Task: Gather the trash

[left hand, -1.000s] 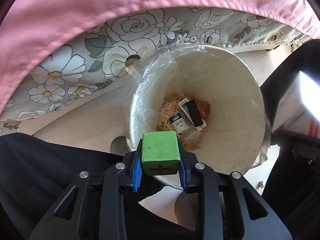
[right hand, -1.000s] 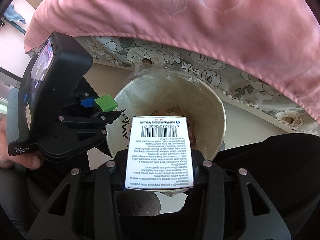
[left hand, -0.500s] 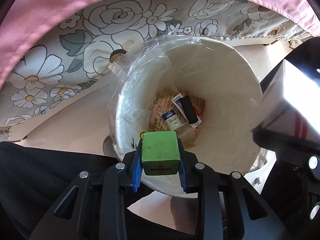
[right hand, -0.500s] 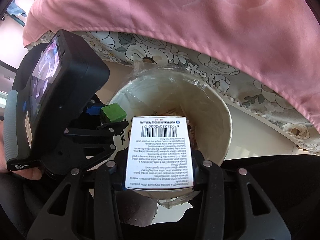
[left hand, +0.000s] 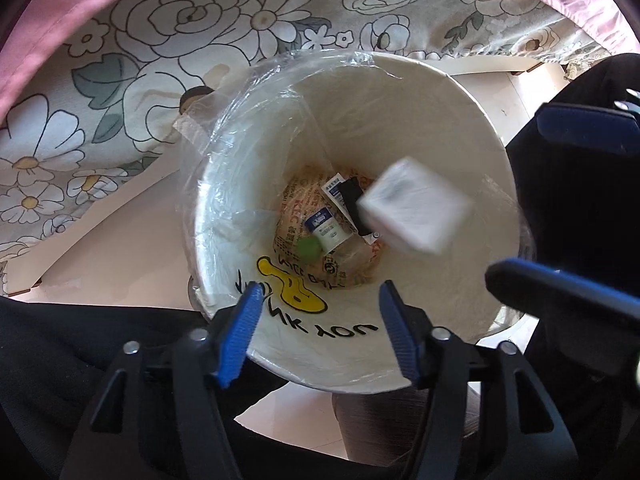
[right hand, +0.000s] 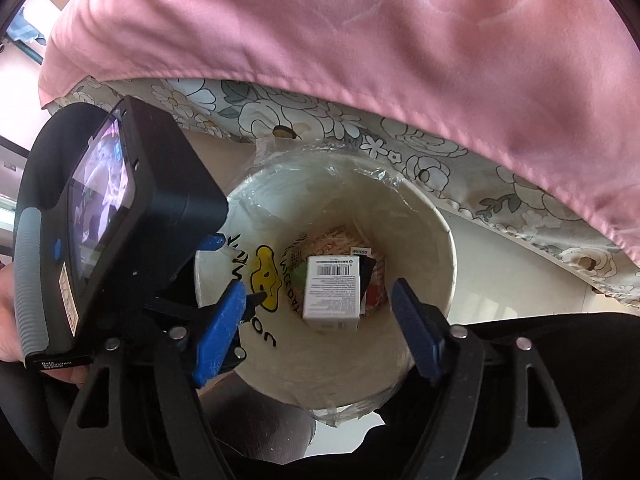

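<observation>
Now both tongs (left hand: 320, 328) (right hand: 320, 328) apart above bin rim (left hand: 472, 92)

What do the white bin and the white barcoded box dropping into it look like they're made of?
The bin looks like matte paperboard, with a glossy, crinkled clear plastic liner folded over its rim. The box looks like thin printed cardboard: flat faces, sharp folded edges.

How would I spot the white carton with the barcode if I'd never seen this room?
Find the big white paper bucket lined with clear plastic, standing below the pink cloth. Look down inside it: the white carton is there among the wrappers. It is the only boxy, plain white item, with a black barcode and fine print on its face.
</observation>
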`<action>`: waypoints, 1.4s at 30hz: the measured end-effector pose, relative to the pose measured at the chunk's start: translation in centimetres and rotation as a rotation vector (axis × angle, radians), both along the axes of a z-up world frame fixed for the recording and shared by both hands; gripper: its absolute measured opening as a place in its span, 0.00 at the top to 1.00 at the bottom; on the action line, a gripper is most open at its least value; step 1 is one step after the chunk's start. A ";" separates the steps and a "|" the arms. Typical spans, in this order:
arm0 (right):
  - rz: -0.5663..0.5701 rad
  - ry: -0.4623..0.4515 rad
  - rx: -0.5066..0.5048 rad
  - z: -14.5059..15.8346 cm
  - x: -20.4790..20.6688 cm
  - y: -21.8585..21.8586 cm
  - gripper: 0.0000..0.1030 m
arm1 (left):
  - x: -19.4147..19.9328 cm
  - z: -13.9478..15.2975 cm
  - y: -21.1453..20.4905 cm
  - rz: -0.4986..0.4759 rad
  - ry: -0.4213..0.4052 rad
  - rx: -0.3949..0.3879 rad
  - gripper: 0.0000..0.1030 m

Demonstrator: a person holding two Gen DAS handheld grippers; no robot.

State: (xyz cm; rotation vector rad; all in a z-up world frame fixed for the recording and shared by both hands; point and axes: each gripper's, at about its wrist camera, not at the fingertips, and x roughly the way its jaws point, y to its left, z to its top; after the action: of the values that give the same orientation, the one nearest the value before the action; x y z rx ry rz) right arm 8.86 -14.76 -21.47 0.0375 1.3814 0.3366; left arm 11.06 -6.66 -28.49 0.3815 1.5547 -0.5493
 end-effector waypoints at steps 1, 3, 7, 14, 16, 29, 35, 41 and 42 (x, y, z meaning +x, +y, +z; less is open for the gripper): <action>-0.003 0.004 0.001 -0.1 0.0 -0.1 0.25 | -0.1 0.0 0.0 -0.004 0.003 -0.004 0.29; -0.012 -0.001 0.001 -0.1 0.1 -0.2 0.23 | -0.2 -0.1 -0.1 -0.013 0.007 -0.009 0.25; -0.024 0.002 -0.004 -0.3 0.0 -0.4 0.14 | -0.3 -0.3 -0.2 -0.012 0.009 -0.014 0.16; -0.043 0.016 -0.015 -0.6 -0.2 -0.8 0.08 | -0.6 -0.2 -0.3 -0.015 0.003 -0.011 0.11; -0.050 0.024 -0.017 -0.8 -0.2 -0.9 0.07 | -0.6 -0.2 -0.2 -0.013 -0.001 -0.008 0.11; -0.052 0.020 -0.028 -1.0 -0.6 -1.0 0.07 | -0.8 0.6 0.1 -0.004 -0.019 -0.002 0.10; -0.063 0.013 -0.032 -0.7 -0.7 -1.2 0.07 | -0.9 1.0 0.2 0.000 -0.039 0.000 0.10; -0.089 -0.019 -0.040 0.8 -1.5 -1.9 0.07 | -1.1 2.8 0.8 0.029 -0.100 -0.002 0.10; -0.097 -0.024 -0.034 1.1 -1.7 -2.0 0.07 | -1.1 3.2 1.0 0.039 -0.115 -0.002 0.10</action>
State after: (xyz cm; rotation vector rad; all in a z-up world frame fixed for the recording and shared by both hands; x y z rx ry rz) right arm 7.14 -16.75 -20.36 0.0719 1.3563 0.2316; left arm 9.93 -5.69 -25.26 0.3742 1.4479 -0.4910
